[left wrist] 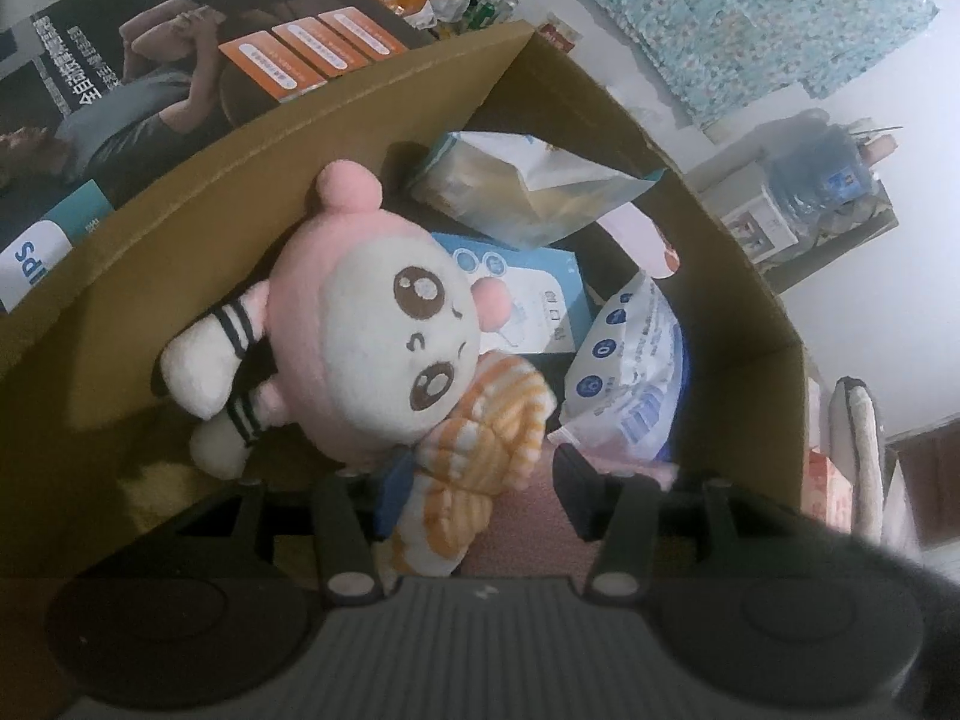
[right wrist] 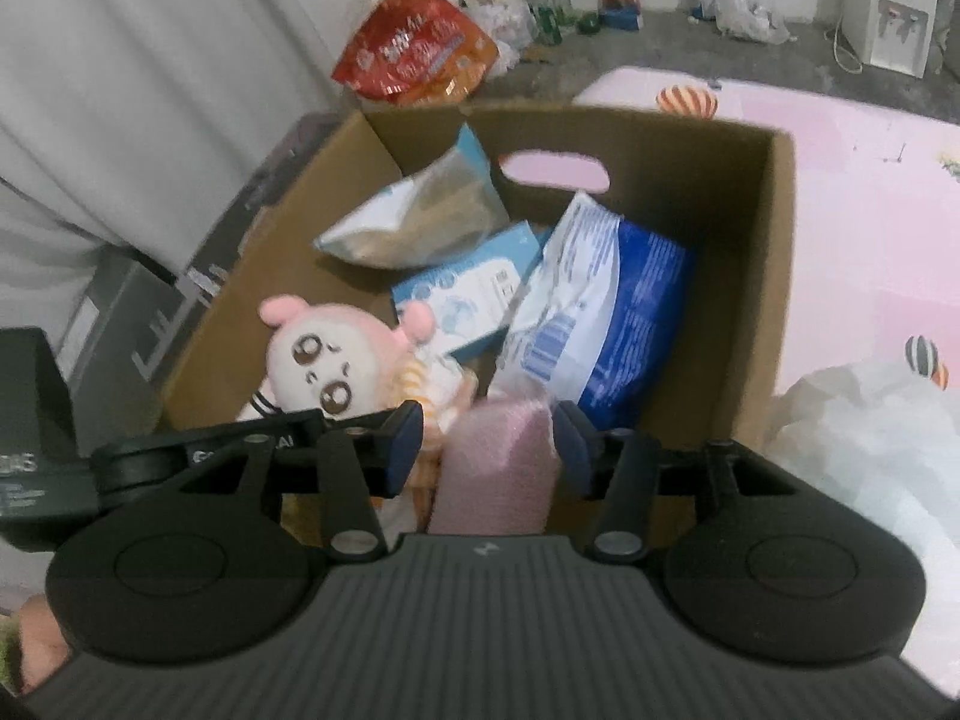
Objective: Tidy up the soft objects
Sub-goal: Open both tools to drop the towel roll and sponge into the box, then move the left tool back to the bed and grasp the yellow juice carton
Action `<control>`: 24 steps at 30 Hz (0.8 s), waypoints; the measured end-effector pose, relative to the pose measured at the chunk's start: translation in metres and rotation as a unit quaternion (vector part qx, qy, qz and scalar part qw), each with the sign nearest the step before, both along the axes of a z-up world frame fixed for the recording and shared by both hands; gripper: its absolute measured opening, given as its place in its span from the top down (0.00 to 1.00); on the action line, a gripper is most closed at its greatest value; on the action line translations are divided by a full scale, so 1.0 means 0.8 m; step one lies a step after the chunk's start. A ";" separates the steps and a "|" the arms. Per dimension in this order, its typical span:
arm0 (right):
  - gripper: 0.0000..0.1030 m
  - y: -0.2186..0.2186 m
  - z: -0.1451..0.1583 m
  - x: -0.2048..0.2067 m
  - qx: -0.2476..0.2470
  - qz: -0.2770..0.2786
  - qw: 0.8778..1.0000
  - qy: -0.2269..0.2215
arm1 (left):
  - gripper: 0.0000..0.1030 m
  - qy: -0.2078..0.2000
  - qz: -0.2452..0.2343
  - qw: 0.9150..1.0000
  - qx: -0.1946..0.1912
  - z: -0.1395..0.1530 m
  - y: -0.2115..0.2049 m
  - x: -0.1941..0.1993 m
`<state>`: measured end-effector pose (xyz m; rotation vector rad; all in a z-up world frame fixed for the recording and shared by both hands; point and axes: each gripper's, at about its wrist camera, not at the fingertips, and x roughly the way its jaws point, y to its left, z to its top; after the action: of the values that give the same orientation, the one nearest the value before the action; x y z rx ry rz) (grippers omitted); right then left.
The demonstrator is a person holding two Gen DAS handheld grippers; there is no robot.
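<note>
A pink and white plush doll (left wrist: 372,330) in an orange striped outfit lies inside the cardboard box (left wrist: 180,222) against its left wall. My left gripper (left wrist: 480,498) is open over the doll's striped body, jaws well apart. In the right wrist view the doll (right wrist: 324,366) lies at the box's (right wrist: 768,276) near left. My right gripper (right wrist: 489,444) is open at the box's near edge, with a pink soft cloth (right wrist: 495,468) between its jaws; whether they touch it I cannot tell. My left gripper also shows in the right wrist view (right wrist: 198,456).
The box also holds a silver and blue pouch (right wrist: 420,222), a light blue pack (right wrist: 474,294) and a blue and white wipes pack (right wrist: 594,318). A printed carton (left wrist: 150,84) stands left of the box. A pink mat (right wrist: 870,210) lies right of it, with a white plastic bag (right wrist: 870,438).
</note>
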<state>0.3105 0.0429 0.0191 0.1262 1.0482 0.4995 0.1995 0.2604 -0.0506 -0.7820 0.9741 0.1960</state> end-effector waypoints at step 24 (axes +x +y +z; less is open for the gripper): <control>0.54 -0.291 0.091 -0.191 0.141 -0.135 0.975 -0.107 | 0.35 -0.034 -0.136 0.984 0.113 0.058 -0.070 -0.036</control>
<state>0.1576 -0.1898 0.0916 0.4514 0.7313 0.4023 0.1709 0.2047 -0.0043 -0.4383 0.9643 0.0406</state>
